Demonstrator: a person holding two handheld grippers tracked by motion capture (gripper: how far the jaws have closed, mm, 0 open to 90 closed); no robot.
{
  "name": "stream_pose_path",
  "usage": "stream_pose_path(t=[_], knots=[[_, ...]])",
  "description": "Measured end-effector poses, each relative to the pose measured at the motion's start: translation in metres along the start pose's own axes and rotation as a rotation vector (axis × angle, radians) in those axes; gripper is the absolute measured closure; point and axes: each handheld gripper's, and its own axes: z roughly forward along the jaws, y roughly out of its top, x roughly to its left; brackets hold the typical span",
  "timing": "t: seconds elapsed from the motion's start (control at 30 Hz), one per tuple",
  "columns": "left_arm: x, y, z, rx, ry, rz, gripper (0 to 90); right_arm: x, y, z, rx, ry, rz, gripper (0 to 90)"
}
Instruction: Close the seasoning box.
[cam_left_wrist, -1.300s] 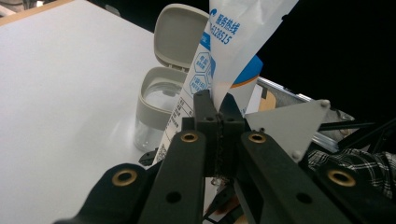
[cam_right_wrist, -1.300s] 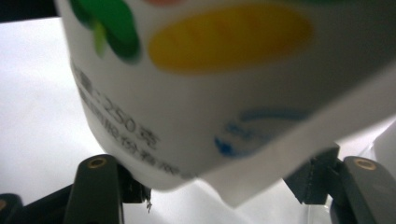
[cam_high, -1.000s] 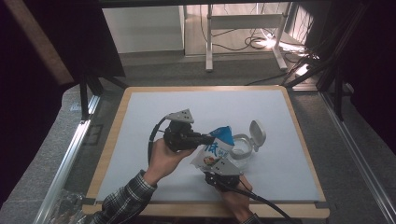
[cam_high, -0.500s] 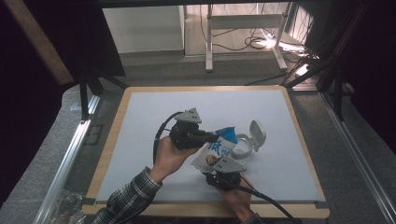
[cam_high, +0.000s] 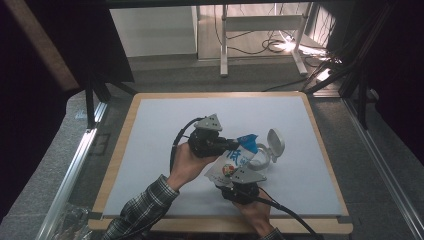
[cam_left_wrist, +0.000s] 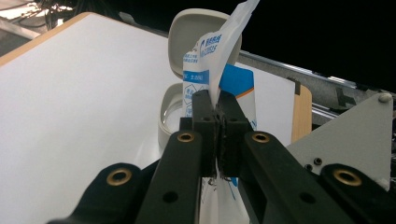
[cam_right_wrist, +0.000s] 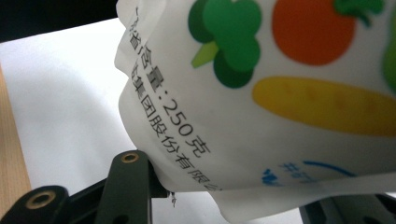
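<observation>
A white printed pouch (cam_high: 234, 162) is held above the white worktop (cam_high: 150, 145) between two hand-held grippers. The left gripper (cam_left_wrist: 216, 122) is seen with its fingers (cam_left_wrist: 203, 116) pressed shut on the pouch's upper edge, while the right gripper (cam_high: 239, 186) is placed at the pouch's lower end, its grip hidden behind the pouch. An open, lidded white container (cam_high: 265, 152) is seen just beyond, under the pouch's tip.
</observation>
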Motion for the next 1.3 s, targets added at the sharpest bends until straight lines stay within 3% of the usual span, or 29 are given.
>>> stream_pose_path(t=[0.27,0.57,0.83,1.3], knots=[[-0.002,0.006,0.008,0.012,0.008,0.019,88.1,-0.004,0.001,-0.002,-0.01,0.024,0.022,53.3],[0.001,0.011,0.018,0.039,0.024,0.023,88.1,-0.009,0.002,-0.002,-0.007,0.079,0.086,54.1],[0.0,0.015,0.024,0.052,0.023,0.023,88.0,-0.007,0.003,-0.002,-0.024,0.095,0.063,56.4],[0.0,0.019,0.029,0.062,0.032,0.02,87.9,-0.01,0.004,-0.002,-0.047,0.13,0.089,56.6]])
